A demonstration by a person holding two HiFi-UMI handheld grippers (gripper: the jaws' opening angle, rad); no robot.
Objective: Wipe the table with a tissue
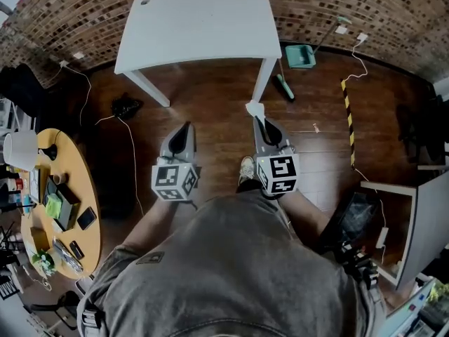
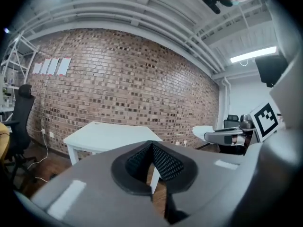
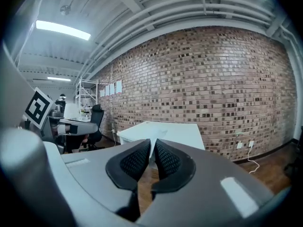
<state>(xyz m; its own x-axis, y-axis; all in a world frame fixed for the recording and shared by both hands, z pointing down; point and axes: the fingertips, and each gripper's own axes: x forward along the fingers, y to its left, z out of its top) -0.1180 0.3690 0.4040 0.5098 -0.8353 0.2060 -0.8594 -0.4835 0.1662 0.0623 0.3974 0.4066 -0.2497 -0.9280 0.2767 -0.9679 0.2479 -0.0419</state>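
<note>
Tissue (image 1: 254, 109) shows as a small white scrap pinched at the tip of the right gripper (image 1: 260, 121), just right of centre in the head view. It hangs over the wood floor in front of the white table (image 1: 200, 23) at top centre and is not on the tabletop yet. In the right gripper view I see the pads pressed nearly together on it. The left gripper (image 1: 184, 127), left of centre, has its jaws clenched on nothing.

My worry is how little tissue shows past the tips. I judge the hard jaw ends could scrape the tabletop instead of wiping it, or the scrap could slip out once it drags. The table's near leg (image 1: 265, 79) also stands close to the right gripper's line forward.

A green dustpan (image 1: 300, 55) and a brush (image 1: 284, 86) lie at the table's right. A cluttered round wooden table (image 1: 84, 181) fills the left edge, with cables on the floor between.
</note>
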